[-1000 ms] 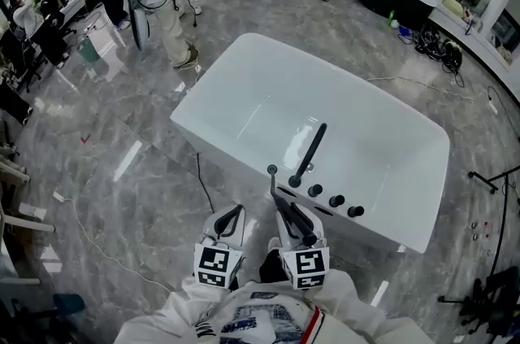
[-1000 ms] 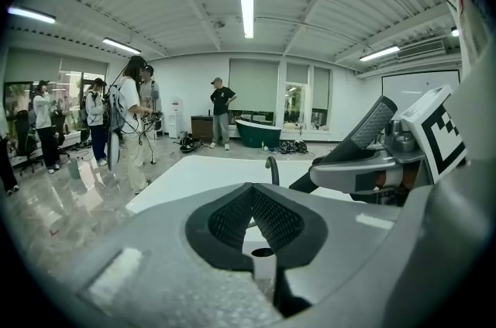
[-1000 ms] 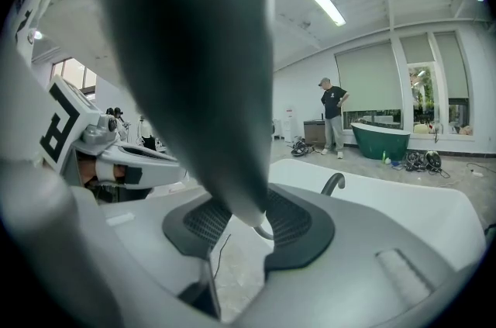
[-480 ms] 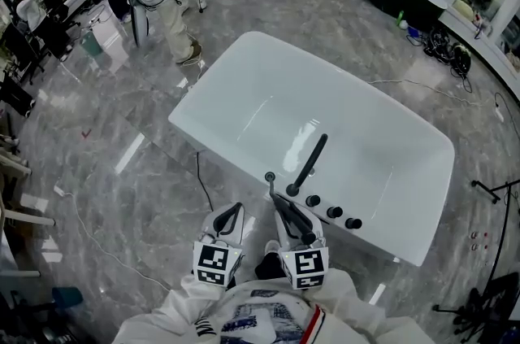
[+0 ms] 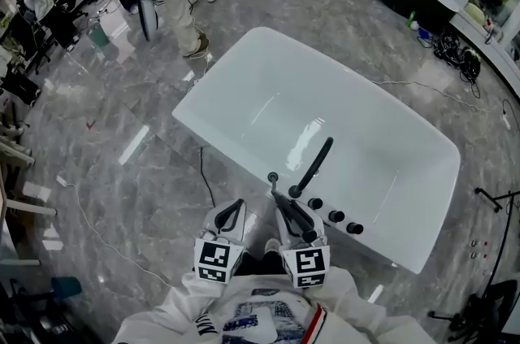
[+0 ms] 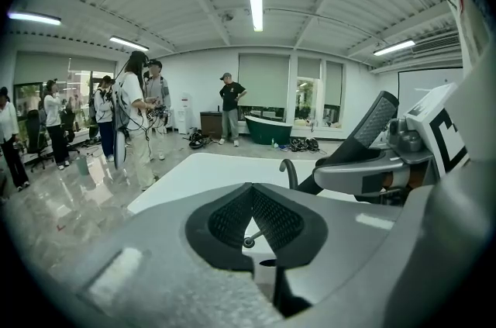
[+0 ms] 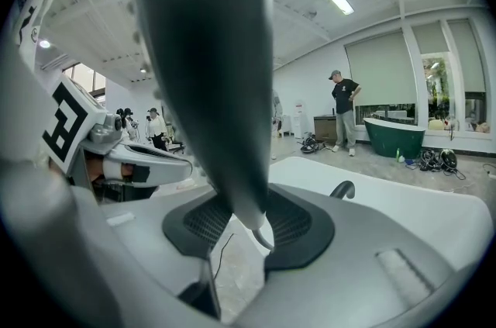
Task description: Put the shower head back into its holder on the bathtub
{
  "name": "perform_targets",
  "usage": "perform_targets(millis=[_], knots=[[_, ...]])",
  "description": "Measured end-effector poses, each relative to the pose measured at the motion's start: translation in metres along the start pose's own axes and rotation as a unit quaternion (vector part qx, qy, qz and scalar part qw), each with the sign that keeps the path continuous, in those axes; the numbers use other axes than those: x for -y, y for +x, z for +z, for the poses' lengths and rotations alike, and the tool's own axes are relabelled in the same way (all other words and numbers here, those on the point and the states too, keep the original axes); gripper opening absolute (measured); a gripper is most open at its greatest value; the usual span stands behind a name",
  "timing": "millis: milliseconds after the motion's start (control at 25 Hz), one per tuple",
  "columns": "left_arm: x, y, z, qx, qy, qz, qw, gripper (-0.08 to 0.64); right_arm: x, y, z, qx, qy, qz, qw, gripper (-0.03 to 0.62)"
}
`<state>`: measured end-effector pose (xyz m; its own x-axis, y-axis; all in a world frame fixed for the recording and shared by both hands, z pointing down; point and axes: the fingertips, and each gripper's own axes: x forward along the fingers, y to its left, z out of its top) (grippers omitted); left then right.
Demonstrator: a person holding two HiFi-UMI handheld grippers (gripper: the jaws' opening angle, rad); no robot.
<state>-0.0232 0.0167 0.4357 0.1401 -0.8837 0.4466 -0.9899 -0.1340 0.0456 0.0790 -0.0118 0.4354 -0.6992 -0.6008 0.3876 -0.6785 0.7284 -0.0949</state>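
Alignment of the slim dark shower head, clamped in the right gripper, is to be set over the small dark holder post just ahead of its fingertips on the white bathtub, the closed, empty left gripper kept clear.

I have both grippers close in front of my chest, side by side, tips angled forward and a little down. The left gripper has its jaws closed together with nothing between them. The right gripper is clamped on the shower head, its dark handle between the pads. My white sleeves show behind the marker cubes.
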Motion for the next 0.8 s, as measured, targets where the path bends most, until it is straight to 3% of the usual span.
perform_targets(millis=[400,800], knots=[[-0.021,0.009,-0.003,-0.003,-0.005,-0.01,0.9999,0.002,0.001,0.023,0.002,-0.015,0.004,-0.02,1.0,0.138],[-0.046,0.042,0.005,-0.013,0.013,-0.058,0.9982,0.002,0.005,0.053,-0.001,-0.037,0.021,-0.059,0.997,0.138]])
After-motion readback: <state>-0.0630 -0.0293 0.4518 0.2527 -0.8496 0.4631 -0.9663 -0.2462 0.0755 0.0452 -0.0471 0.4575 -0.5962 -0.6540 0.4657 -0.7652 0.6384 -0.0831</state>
